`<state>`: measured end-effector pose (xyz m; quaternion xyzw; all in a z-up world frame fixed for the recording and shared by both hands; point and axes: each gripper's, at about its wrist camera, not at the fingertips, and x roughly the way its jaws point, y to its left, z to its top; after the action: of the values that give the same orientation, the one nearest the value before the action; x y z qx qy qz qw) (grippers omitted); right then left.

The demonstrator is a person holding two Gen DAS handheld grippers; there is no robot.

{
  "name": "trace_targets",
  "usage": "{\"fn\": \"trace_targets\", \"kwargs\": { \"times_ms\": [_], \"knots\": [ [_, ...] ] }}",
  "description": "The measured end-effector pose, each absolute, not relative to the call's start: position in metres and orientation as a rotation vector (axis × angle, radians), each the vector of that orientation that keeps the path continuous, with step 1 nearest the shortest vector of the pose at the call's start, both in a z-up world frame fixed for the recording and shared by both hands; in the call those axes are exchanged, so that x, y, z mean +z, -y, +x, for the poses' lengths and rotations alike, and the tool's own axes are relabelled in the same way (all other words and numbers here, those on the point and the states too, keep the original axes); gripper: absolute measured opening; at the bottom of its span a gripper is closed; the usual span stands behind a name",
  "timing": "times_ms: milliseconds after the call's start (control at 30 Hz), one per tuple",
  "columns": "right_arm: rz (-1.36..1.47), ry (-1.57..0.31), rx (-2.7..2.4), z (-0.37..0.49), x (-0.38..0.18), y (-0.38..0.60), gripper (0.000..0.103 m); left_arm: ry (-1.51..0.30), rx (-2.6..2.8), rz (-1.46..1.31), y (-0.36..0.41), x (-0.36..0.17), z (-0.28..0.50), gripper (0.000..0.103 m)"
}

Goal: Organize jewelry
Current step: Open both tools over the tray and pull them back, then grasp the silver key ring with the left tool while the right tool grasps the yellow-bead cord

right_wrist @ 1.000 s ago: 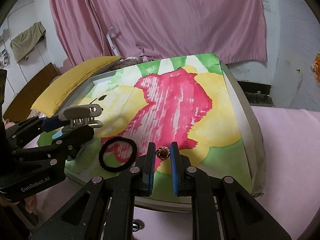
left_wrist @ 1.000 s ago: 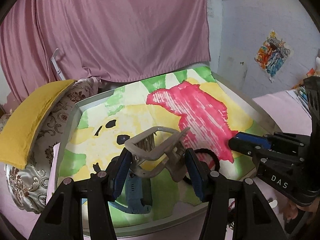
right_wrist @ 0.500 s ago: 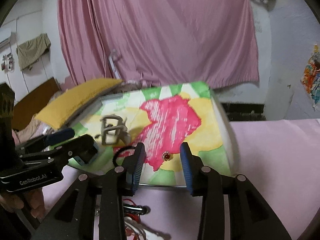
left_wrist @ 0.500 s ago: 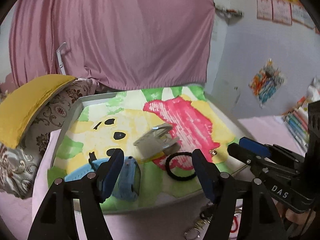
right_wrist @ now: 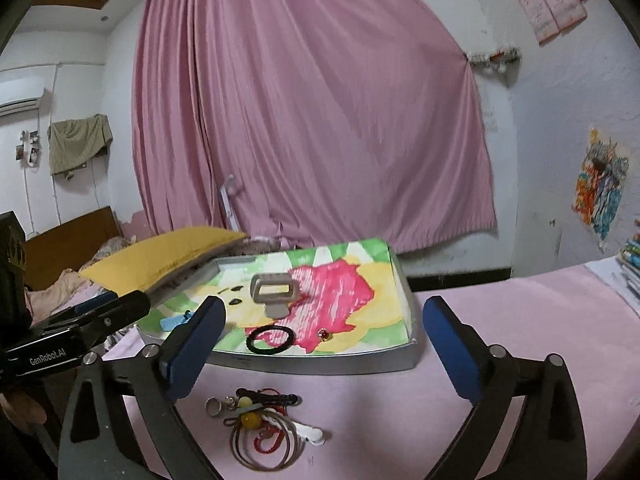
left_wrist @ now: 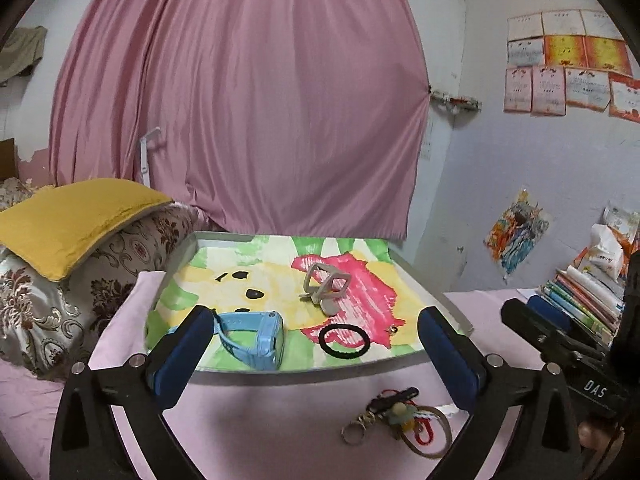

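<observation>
**Both tools empty, leftover pile sat right under them**

Both tools were opening wide with nothing between the fingers. The left tool [left_wrist: 312,354] and right tool [right_wrist: 322,344] both hung over the pink bed, short of the tray [right_wrist: 320,362]. Already in the tray: gray hair clip [right_wrist: 274,292], black hair tie [right_wrist: 270,339], small red ring [right_wrist: 323,333], blue watch [left_wrist: 256,338]. The leftover tangle of keyring and bangles [right_wrist: 260,424] lay in front of the tray, below and between the right tool's fingers, so I'd guess that hand was nearer. Readable writing: "GenRobot.AI" on the left tool, "DAS" on the right.
</observation>
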<state>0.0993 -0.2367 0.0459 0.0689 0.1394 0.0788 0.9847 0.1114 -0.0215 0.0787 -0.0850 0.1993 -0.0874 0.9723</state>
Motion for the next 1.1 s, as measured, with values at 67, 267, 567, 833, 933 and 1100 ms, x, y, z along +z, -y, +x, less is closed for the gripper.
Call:
{"fn": "trace_targets", "kwargs": {
  "times_ms": [67,267,567,833,933,1100],
  "knots": [
    [0.13,-0.257,0.159,0.087,0.047,0.239,0.098,-0.392,-0.179,-0.174,0.021,0.078,0.102,0.102],
    [0.107,-0.238,0.169,0.059,0.045,0.243,0.101,-0.38,-0.174,-0.16,0.02,0.074,0.073,0.102],
    [0.07,-0.314,0.181,0.046,0.034,0.249,0.101,-0.462,-0.193,-0.094,0.024,0.061,0.053,0.102],
    [0.065,-0.46,0.218,0.062,0.018,0.254,0.101,-0.63,-0.251,-0.044,0.032,0.038,0.063,0.102],
    [0.075,-0.52,0.239,0.071,0.011,0.254,0.101,-0.677,-0.263,-0.027,0.035,0.03,0.068,0.102],
    [0.055,-0.59,0.256,0.082,0.002,0.247,0.088,-0.729,-0.265,0.026,0.043,0.025,0.079,0.102]
  ]
}}
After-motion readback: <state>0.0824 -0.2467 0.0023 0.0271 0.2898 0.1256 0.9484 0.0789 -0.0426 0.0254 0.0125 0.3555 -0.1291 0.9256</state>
